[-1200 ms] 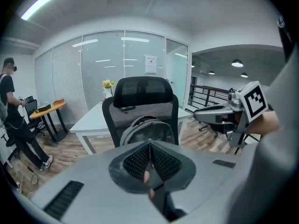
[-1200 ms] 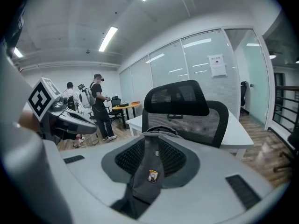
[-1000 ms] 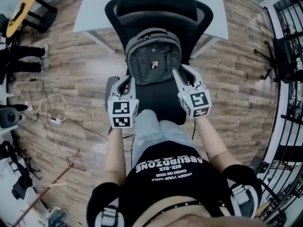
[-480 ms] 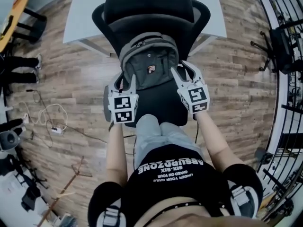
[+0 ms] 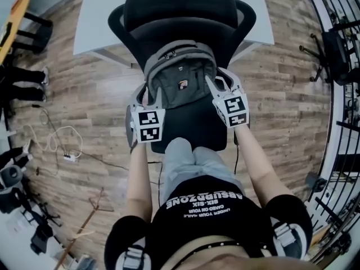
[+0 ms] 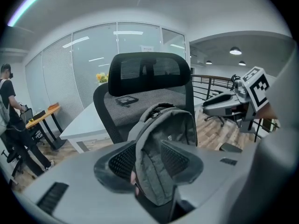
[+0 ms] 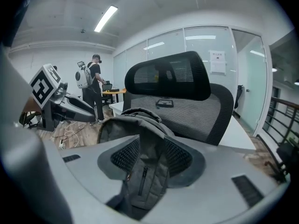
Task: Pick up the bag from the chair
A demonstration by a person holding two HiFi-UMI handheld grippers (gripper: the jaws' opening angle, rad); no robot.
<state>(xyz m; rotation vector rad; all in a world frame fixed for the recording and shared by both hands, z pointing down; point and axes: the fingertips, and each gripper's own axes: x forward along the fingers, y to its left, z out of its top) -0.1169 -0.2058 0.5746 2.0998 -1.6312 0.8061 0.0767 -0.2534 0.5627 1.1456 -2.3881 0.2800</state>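
A grey backpack (image 5: 181, 77) stands upright on the seat of a black mesh office chair (image 5: 180, 10), leaning on its backrest. My left gripper (image 5: 149, 96) is at the bag's left side and my right gripper (image 5: 218, 83) at its right side. Both sets of jaws have just been opening and stand wide. In the left gripper view the backpack's (image 6: 163, 139) side edge lies between the left gripper's (image 6: 149, 160) pads. In the right gripper view the backpack's (image 7: 140, 143) other edge, with a zip, lies between the right gripper's (image 7: 150, 157) pads. I see no squeeze on the fabric.
A white table (image 5: 90, 21) stands behind the chair. Cables (image 5: 56, 139) lie on the wooden floor at the left, and a black railing (image 5: 343, 66) runs along the right. A person (image 7: 93, 87) stands far off by a desk. My knees (image 5: 191, 162) touch the seat's front.
Both grippers have come forward and down to the backpack's two sides. Their jaws have opened, and the bag's edges now sit between them.
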